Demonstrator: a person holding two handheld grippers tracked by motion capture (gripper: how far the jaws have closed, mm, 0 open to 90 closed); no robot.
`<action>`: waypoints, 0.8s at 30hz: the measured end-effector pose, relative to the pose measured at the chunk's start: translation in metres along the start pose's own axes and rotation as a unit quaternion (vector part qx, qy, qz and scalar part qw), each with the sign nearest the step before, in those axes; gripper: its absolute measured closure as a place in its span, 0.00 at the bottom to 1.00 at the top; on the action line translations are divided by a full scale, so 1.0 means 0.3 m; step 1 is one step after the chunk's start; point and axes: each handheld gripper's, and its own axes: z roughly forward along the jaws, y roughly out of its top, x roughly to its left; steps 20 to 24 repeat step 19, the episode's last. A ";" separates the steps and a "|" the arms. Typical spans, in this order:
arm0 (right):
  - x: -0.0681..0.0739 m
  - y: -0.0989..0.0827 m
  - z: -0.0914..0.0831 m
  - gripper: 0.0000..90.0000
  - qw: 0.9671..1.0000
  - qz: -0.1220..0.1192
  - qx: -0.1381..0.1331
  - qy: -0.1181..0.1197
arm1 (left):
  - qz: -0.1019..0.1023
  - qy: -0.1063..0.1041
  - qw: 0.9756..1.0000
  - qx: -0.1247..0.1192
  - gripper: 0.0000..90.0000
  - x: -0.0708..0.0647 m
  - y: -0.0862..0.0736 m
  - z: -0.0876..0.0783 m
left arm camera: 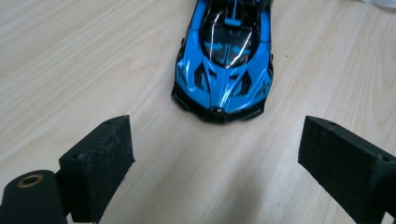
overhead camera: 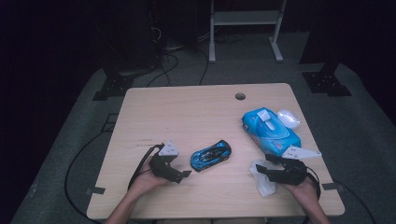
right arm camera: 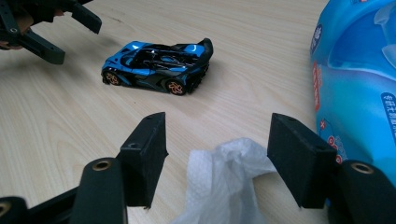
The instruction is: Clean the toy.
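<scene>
We see the left gripper (overhead camera: 183,173) low over the wooden table (overhead camera: 187,112), its jaws spread wide with nothing between them; in the left gripper view the two black pads (left arm camera: 100,165) frame bare wood, and the nose of the blue toy sports car (left arm camera: 225,56) lies just ahead of them, apart from both. From above, that car (overhead camera: 211,155) sits near the middle of the table's near half, between the two grippers and closer to the left one.

The right gripper (overhead camera: 262,169) also stands open. A crumpled white wipe (right arm camera: 224,182) lies between its jaws; the right-hand pad (right arm camera: 299,158) is at the wipe's edge, though we cannot tell whether it presses on it, and the other pad stands apart from it.

The left gripper view gives us the car's front head-on. The right gripper view gives its side, with orange wheel rims, and the printed side of the blue wipes pack (right arm camera: 359,79) just beside its right-hand jaw. The high view adds the pack's (overhead camera: 273,131) raised flap, a clear plastic lid (overhead camera: 288,118) beside the pack, and a round hole (overhead camera: 240,96) near the table's far edge.

We count two grippers, one car, one pack, one loose wipe and one clear lid.
</scene>
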 end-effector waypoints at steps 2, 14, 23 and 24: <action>0.001 0.000 0.001 0.40 1.000 -0.002 0.001 0.000 | 0.000 0.001 1.000 0.003 0.11 0.002 -0.008 -0.004; 0.007 -0.013 -0.004 0.39 1.000 0.002 -0.004 0.002 | -0.020 0.004 1.000 -0.011 0.11 0.005 -0.074 -0.036; 0.010 -0.022 -0.007 0.38 1.000 0.005 -0.007 0.003 | -0.036 0.002 0.999 -0.032 0.11 0.015 -0.073 -0.048; 0.010 -0.022 -0.007 0.38 1.000 0.005 -0.007 0.003 | -0.036 0.002 0.999 -0.032 0.11 0.015 -0.073 -0.048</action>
